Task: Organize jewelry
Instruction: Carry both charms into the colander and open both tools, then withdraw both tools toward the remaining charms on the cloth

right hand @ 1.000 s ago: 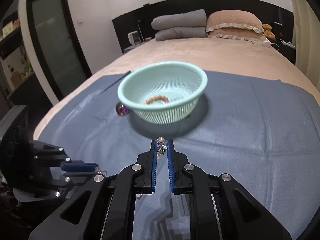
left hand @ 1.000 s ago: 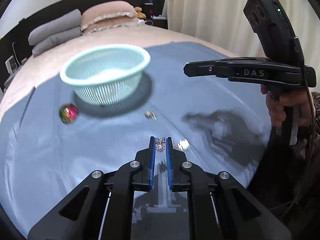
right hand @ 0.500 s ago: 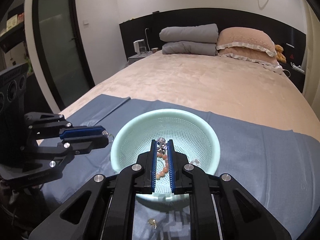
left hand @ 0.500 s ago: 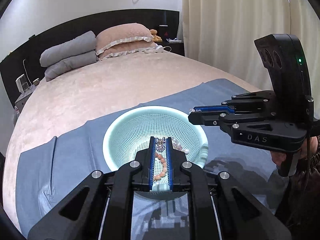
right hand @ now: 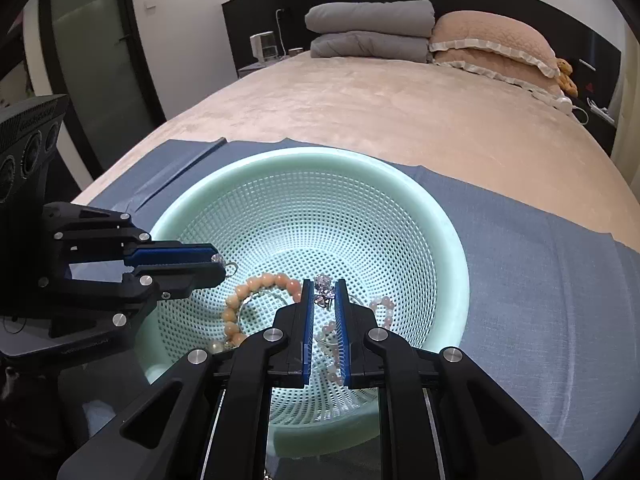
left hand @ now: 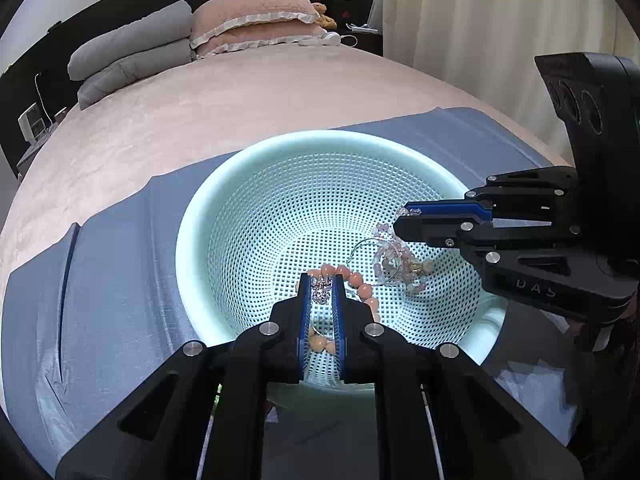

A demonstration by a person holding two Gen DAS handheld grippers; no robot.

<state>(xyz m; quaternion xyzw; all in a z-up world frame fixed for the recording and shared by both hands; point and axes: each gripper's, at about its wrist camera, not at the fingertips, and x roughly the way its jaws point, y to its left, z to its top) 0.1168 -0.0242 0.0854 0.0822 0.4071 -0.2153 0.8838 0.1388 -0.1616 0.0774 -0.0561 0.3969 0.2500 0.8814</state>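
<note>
A mint green mesh basket (left hand: 224,208) (right hand: 448,232) sits on a blue cloth on the bed. Inside lie an orange bead bracelet (left hand: 362,286) (right hand: 240,292), a pale pink bead bracelet (left hand: 394,264) (right hand: 380,306) and a thin silver ring. My left gripper (left hand: 321,286) is shut on a small silver crystal jewel (left hand: 321,290) and hangs over the basket; it also shows in the right wrist view (right hand: 218,262). My right gripper (right hand: 324,290) is shut on a similar silver crystal jewel (right hand: 325,288) over the basket; it also shows in the left wrist view (left hand: 404,216).
The blue cloth (left hand: 112,280) (right hand: 560,280) covers the near part of a beige bed (left hand: 240,100). Grey and pink pillows (right hand: 400,32) lie at the headboard. A curtain (left hand: 480,20) hangs to the right and a dark door (right hand: 88,60) stands to the left.
Both grippers lifted from the cloth with their jewels and moved over the basket, then came lower and closer to its inside. Both stay shut.
</note>
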